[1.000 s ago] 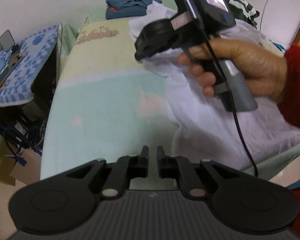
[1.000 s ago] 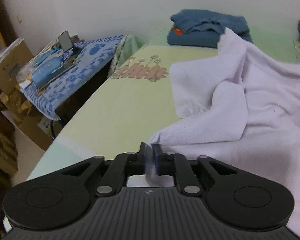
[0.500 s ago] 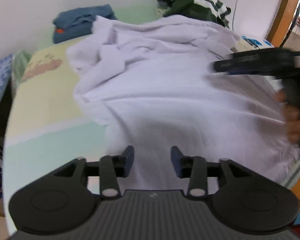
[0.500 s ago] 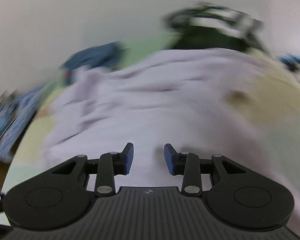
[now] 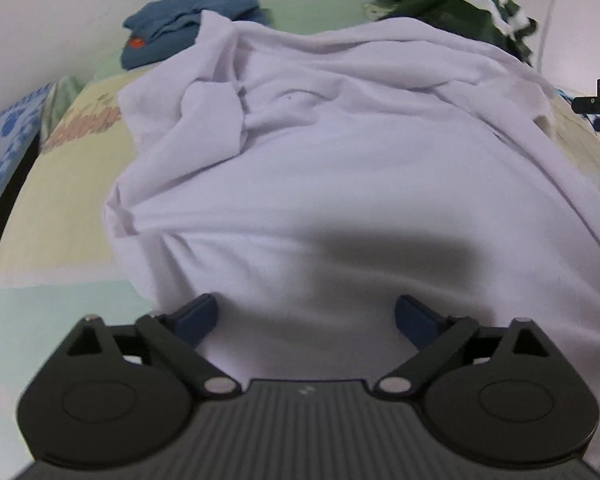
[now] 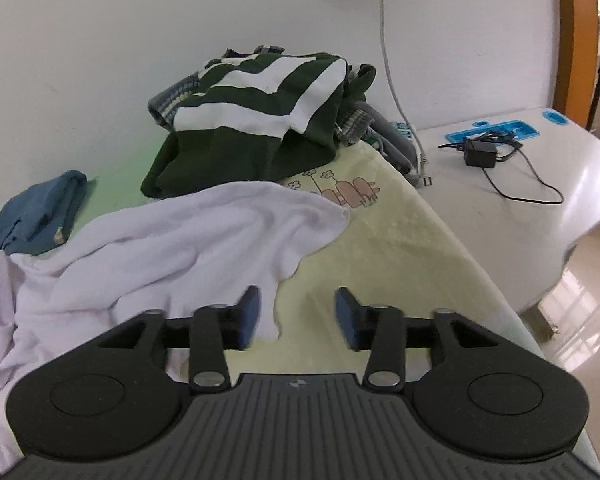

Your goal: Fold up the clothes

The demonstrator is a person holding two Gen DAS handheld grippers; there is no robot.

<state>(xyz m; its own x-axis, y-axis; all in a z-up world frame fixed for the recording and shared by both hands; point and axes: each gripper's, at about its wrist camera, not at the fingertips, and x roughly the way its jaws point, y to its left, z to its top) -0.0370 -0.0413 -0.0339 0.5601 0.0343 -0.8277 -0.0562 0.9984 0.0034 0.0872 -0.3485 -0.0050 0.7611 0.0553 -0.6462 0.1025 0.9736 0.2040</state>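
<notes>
Now my left gripper [image 5: 306, 316] hovers over the white garment [image 5: 340, 168] spread rumpled on the bed [image 5: 52, 208], fingers just opened wide, pinching nothing. My right gripper [image 6: 298, 316] has also been opening, empty, beside the garment's edge.

The white shirt [image 5: 340, 152] is plain. The folded garment [image 5: 180, 20] behind it is blue with a small orange tag. The heaped garment [image 6: 260, 120] is dark green with broad white stripes. The bed [image 6: 380, 240] is pale yellow and mint green with cartoon prints.
</notes>
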